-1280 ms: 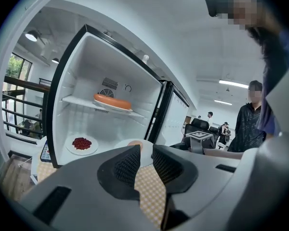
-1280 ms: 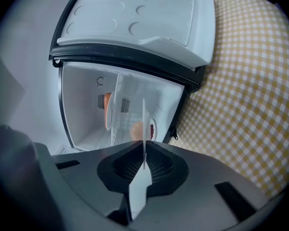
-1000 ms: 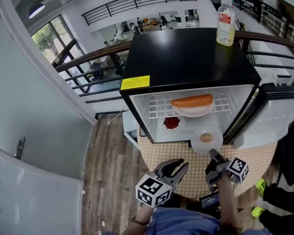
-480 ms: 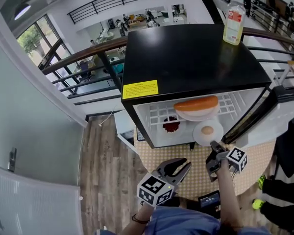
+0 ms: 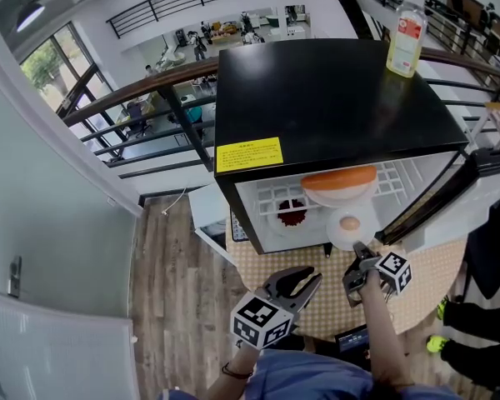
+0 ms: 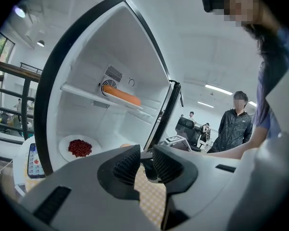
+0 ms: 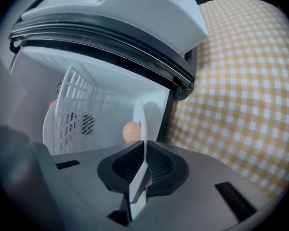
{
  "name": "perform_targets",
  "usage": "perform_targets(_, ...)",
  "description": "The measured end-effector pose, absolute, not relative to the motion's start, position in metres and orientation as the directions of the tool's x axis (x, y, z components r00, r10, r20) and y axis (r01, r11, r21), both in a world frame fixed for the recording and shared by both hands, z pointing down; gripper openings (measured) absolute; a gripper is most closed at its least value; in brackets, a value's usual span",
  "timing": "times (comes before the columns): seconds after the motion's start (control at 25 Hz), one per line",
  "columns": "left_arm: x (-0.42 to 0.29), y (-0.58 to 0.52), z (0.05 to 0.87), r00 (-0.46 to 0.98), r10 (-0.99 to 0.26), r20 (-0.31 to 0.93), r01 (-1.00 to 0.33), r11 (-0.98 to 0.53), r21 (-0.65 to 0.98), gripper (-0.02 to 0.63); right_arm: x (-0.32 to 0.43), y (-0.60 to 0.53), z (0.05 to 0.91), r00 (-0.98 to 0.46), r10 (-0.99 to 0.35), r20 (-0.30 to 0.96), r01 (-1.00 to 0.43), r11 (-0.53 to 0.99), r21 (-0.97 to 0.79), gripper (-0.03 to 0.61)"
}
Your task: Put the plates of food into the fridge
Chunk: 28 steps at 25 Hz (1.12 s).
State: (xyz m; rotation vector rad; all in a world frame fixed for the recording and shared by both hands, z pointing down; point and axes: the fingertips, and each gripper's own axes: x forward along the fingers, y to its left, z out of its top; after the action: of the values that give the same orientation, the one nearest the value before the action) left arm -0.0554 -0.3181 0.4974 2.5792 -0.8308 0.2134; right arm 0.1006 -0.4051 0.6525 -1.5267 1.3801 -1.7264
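Two plates are already inside the open fridge (image 5: 333,98): the plate with the long orange food (image 5: 342,197) up on the wire shelf (image 5: 392,173), and the plate of red bits (image 5: 304,207) down on the fridge floor. The third plate (image 5: 333,233), carrying one pale egg-like ball (image 5: 348,222), sits right at the mouth of the lower compartment, just to the right of the red one. The right claw (image 5: 356,258) is clamped tight on its near rim, pads pinching the thin edge and nothing else. The left claw (image 5: 297,283) hangs low over the checked worktop (image 5: 323,307), jaws parted, nothing between them. What this step wants, I'd say, is a flat, slow push: hold that rim level so the ball doesn't roll. It also means staying under the wire shelf, clear of the door (image 5: 483,198) on the right, and off the red plate. A grip on a thin rim can pivot, so no twisting. Best to let go only once the whole base rests on the fridge floor; the left claw could steady the door if it swings.
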Motion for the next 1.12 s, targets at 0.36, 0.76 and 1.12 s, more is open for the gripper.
perform_targets(0.36, -0.059, -0.326, 0.497, 0.808, -0.530, 0.256, -0.589, -0.726, 0.356, 0.091, 0.096, -0.427, 0.651, -0.227, -0.857, 0.462, -0.379, -0.359, -0.853, 0.026)
perform_targets(0.76, -0.062, -0.329, 0.499, 0.800, -0.539, 0.262, -0.600, -0.715, 0.360, 0.091, 0.100, -0.471, 0.648, -0.193, -0.859, 0.475, -0.474, -0.342, -0.811, 0.029)
perform_targets(1.12, -0.064, -0.333, 0.502, 0.793, -0.546, 0.271, -0.609, -0.705, 0.363, 0.091, 0.104, -0.486, 0.651, -0.155, -0.821, 0.550, -0.762, -0.255, -0.595, 0.084)
